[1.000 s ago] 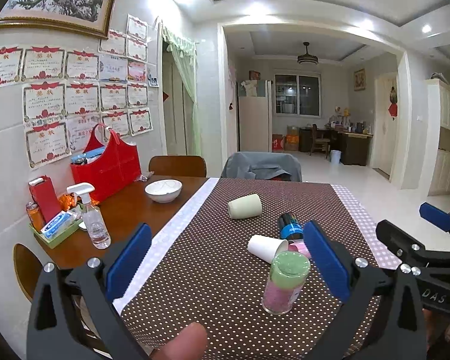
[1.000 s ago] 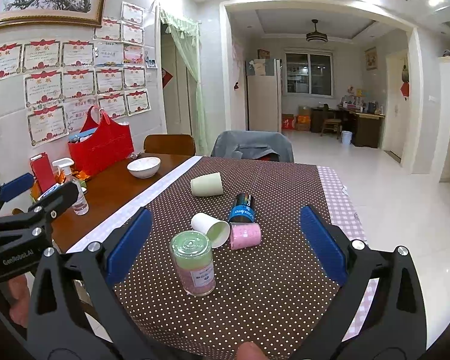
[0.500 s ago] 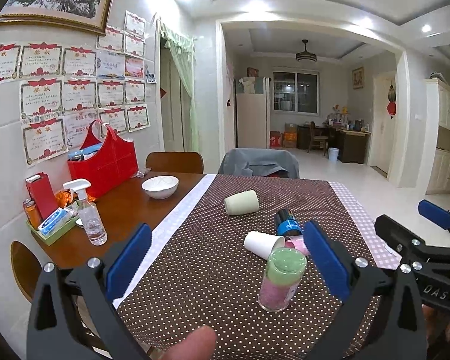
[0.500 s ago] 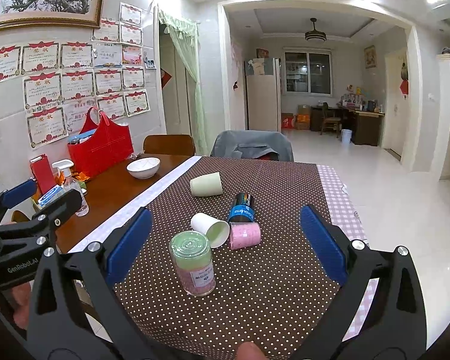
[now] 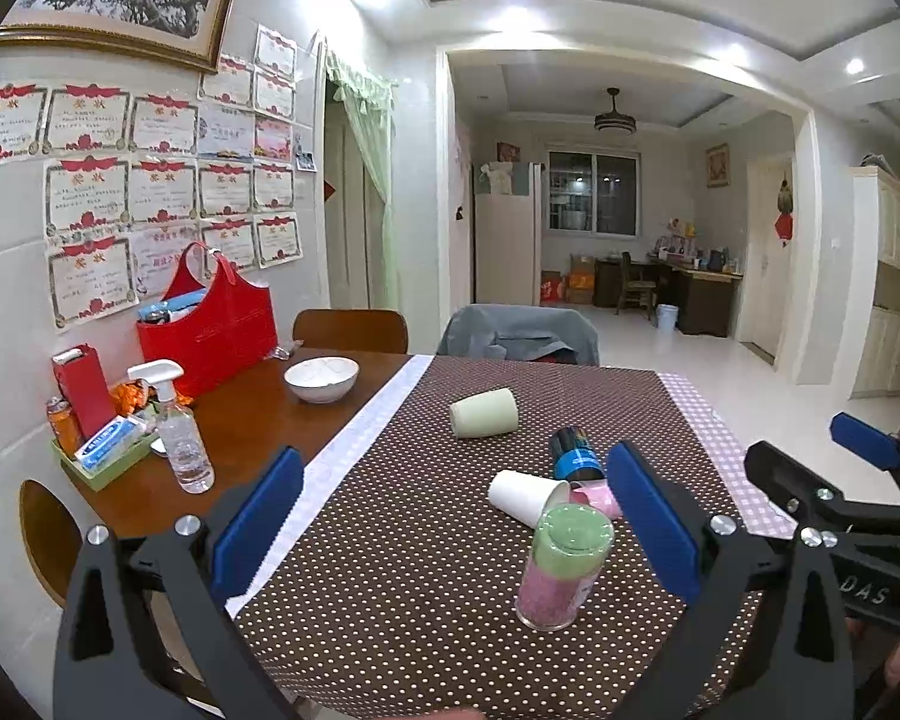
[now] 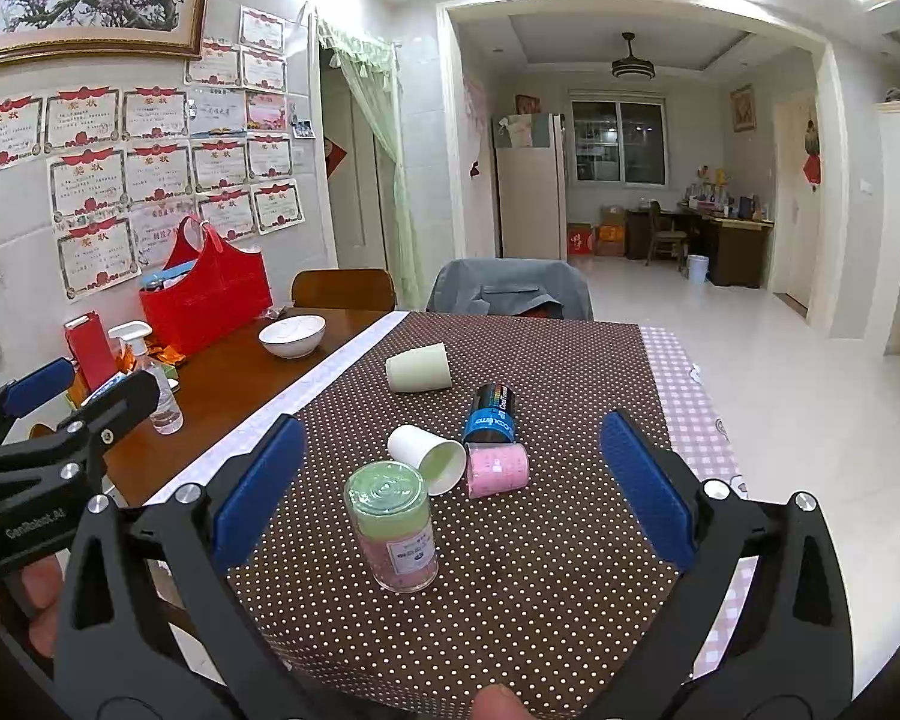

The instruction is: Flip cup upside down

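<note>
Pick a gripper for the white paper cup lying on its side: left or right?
Right, probably. The white paper cup lies between the right gripper fingers, near centre; in the left view it sits toward the left gripper's right finger. Both are open and empty.

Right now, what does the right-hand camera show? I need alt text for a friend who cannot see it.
The right gripper, open and empty, hangs over a brown dotted tablecloth where a green-lidded jar stands upright. Behind it lie a white paper cup, pink cup, blue-black can and pale green cup. The left gripper shows at left.
</note>
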`<state>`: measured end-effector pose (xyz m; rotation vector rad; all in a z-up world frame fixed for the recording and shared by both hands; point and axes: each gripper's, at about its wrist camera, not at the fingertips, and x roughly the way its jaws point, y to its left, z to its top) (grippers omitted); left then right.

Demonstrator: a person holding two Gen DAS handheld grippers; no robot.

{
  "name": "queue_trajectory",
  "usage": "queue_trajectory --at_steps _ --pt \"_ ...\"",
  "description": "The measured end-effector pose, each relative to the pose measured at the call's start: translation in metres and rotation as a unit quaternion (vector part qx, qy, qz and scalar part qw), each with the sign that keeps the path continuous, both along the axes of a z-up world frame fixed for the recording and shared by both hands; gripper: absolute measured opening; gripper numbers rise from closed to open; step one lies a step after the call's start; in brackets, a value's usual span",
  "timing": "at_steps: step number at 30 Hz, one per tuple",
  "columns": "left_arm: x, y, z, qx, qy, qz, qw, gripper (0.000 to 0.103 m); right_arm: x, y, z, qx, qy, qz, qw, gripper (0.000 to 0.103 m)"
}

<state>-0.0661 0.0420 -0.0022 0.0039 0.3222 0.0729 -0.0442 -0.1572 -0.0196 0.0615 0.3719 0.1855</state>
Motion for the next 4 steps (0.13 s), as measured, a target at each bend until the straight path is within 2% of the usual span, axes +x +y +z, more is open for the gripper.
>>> queue_trajectory --at_steps 4 --pt "0.0011 0.0007 -0.0001 -0.002 0.004 0.002 1.0 0.099 0.0 0.0001 0.0002 0.0 0.0 0.0 1.0 0.097"
